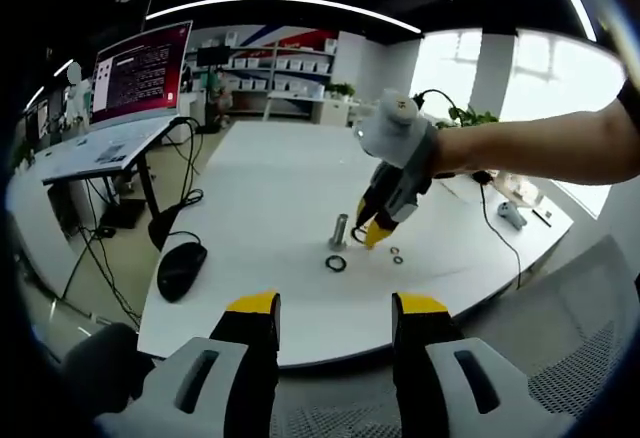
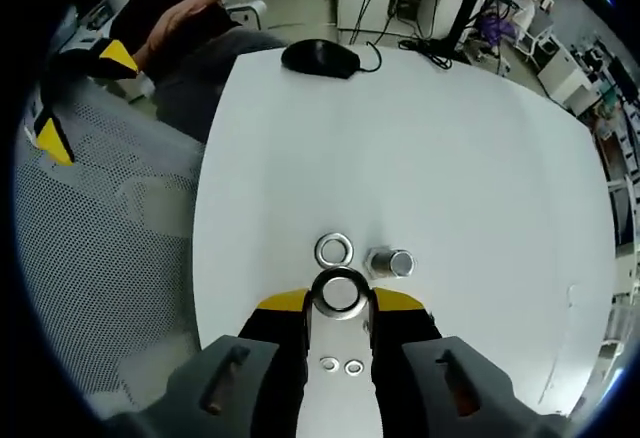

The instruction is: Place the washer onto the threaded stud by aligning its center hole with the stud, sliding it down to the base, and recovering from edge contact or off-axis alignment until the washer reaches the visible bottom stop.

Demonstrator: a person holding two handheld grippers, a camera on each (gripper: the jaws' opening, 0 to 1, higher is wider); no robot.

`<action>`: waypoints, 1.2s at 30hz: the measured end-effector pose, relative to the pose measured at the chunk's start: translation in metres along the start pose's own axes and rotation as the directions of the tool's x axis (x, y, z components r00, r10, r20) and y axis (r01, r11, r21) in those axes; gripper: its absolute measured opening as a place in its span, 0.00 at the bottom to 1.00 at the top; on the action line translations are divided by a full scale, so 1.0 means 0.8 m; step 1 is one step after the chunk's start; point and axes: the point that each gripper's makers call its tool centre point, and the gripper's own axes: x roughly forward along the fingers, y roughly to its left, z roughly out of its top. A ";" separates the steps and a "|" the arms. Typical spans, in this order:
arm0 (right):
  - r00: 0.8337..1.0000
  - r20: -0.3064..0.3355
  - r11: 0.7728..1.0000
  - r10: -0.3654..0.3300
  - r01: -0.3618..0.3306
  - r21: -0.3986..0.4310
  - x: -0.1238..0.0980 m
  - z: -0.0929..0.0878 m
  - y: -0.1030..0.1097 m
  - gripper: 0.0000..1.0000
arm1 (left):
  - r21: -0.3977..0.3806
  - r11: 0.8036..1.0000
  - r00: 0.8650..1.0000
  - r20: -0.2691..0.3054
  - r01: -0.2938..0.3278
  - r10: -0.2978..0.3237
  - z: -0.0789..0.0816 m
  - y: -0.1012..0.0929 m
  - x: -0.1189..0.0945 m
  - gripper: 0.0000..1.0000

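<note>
Right gripper (image 2: 340,303) clamps flat silver steel washer (image 2: 340,292); centre hole over short threaded stud (image 2: 389,262), apparently off-axis, before lowering.

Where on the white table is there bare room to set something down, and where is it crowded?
Free: the table between the mouse and the stud, and the stretch right of the stud in the right gripper view. Crowded: around the stud, where the right gripper holds a washer, a second washer lies alongside, and two small washers sit between the jaws.
</note>
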 end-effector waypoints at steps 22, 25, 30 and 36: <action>0.996 -0.034 0.996 -0.077 0.076 -0.042 0.011 0.019 -0.042 0.23 | -0.014 1.000 1.000 0.014 -0.007 0.007 0.002 0.002 -0.001 0.43; 0.996 -0.050 0.997 -0.068 0.066 -0.048 0.015 0.019 -0.044 0.23 | -0.013 1.000 1.000 0.014 -0.006 0.007 0.001 0.003 -0.001 0.43; 0.996 -0.073 0.999 -0.044 0.041 -0.035 0.018 0.016 -0.041 0.23 | -0.015 1.000 1.000 0.016 -0.008 0.008 0.002 0.003 -0.001 0.43; 0.994 -0.102 0.998 -0.032 0.027 -0.049 0.026 0.016 -0.041 0.23 | -0.014 1.000 1.000 0.014 -0.008 0.008 0.003 0.001 -0.001 0.43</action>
